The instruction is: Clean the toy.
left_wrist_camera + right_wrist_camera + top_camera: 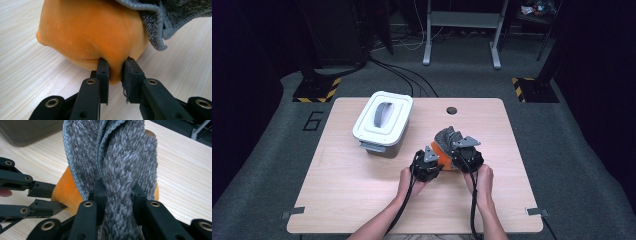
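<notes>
An orange soft cloth (443, 155) lies bunched on the wooden table (362, 200), right of centre, with a grey fluffy cloth (448, 137) draped over it. In the left gripper view a fold of the orange cloth (87, 30) is pinched in my left gripper (115, 68), which is shut on it; the grey cloth (160, 20) hangs over its upper right. My right gripper (119, 192) is shut on a thick fold of the grey cloth (125, 152), with the orange cloth (65, 187) under it. From above, my left gripper (435, 159) and right gripper (457, 151) meet at the bundle.
A white lidded bin (383, 122) with a grey handle stands at the back left of the table. A round cable hole (451, 110) is near the far edge. Bare wood stretches along the front and the right side.
</notes>
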Demonstrator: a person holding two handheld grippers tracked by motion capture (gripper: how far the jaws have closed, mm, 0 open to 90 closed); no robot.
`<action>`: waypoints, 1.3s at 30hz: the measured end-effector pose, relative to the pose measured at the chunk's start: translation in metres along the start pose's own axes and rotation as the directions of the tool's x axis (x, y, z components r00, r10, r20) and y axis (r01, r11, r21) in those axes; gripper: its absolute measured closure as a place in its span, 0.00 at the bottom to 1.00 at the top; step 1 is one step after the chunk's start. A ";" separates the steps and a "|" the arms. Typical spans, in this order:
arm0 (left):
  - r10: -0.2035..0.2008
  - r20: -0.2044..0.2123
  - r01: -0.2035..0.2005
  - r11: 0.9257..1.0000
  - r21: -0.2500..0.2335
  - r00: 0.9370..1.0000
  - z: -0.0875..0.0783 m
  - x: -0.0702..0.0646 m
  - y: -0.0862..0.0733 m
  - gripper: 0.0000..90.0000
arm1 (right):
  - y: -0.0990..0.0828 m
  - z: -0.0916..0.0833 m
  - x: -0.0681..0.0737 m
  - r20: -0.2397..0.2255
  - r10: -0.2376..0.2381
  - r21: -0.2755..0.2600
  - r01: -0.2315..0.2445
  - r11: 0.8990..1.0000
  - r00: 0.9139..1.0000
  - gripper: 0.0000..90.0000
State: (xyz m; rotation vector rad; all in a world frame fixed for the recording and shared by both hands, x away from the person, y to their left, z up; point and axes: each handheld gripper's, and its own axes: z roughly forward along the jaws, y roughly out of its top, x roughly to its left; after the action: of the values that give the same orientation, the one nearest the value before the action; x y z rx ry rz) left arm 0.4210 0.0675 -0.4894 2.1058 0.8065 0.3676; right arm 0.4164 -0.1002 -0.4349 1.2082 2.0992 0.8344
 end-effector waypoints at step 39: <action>0.001 0.005 -0.001 1.000 0.006 1.000 0.003 0.003 -0.006 0.84 | -0.034 0.023 -0.056 0.064 0.192 0.080 -0.197 0.977 0.979 0.80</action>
State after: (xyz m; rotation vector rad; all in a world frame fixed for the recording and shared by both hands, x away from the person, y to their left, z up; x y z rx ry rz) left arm 0.4219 0.0703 -0.4961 2.1124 0.8050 0.3610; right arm 0.4391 -0.1580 -0.4652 1.4853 2.0131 0.7920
